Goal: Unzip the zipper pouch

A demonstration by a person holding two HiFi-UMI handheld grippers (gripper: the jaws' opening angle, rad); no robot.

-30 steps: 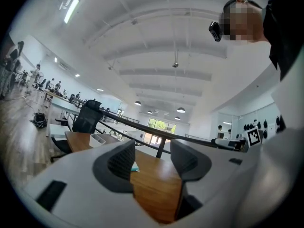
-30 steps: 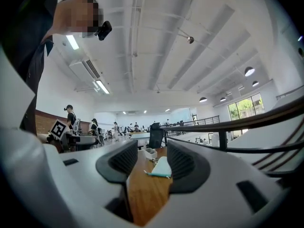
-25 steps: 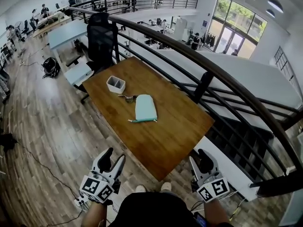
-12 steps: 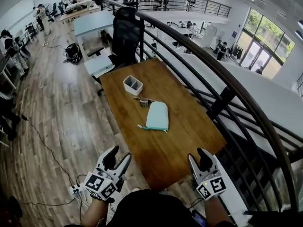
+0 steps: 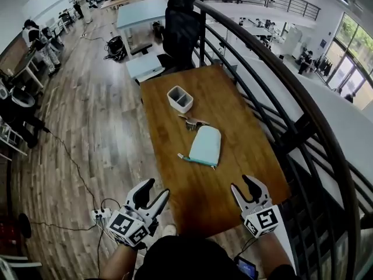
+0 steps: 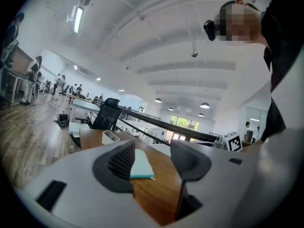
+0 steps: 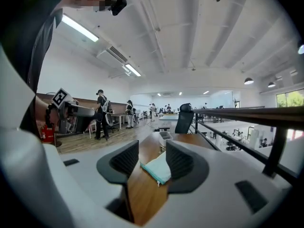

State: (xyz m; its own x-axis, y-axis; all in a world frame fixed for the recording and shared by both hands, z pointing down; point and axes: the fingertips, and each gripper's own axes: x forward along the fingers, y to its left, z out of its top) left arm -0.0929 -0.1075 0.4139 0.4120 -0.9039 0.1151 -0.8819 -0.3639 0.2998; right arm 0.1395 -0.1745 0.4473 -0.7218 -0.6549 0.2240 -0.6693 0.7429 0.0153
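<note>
Head view: the table (image 5: 230,182) has swung square ahead. The zipper pouch (image 5: 207,145) lies at twelve o'clock, well beyond the left gripper (image 5: 156,188) and right gripper (image 5: 243,185).
Left gripper view: jaws apart, empty, pouch ahead.
Right gripper view: likewise.
Still approaching; zip untouched.

Open-plan office with desks (image 5: 140,11), swivel chair (image 5: 182,25), mezzanine railing (image 5: 274,69).

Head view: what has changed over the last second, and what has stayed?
Both grippers came closer to the table: the left gripper beside its near corner, the right gripper at its near edge. Nothing taken or released; jaws open, empty. Unmoved: pouch, keys, tray.
</note>
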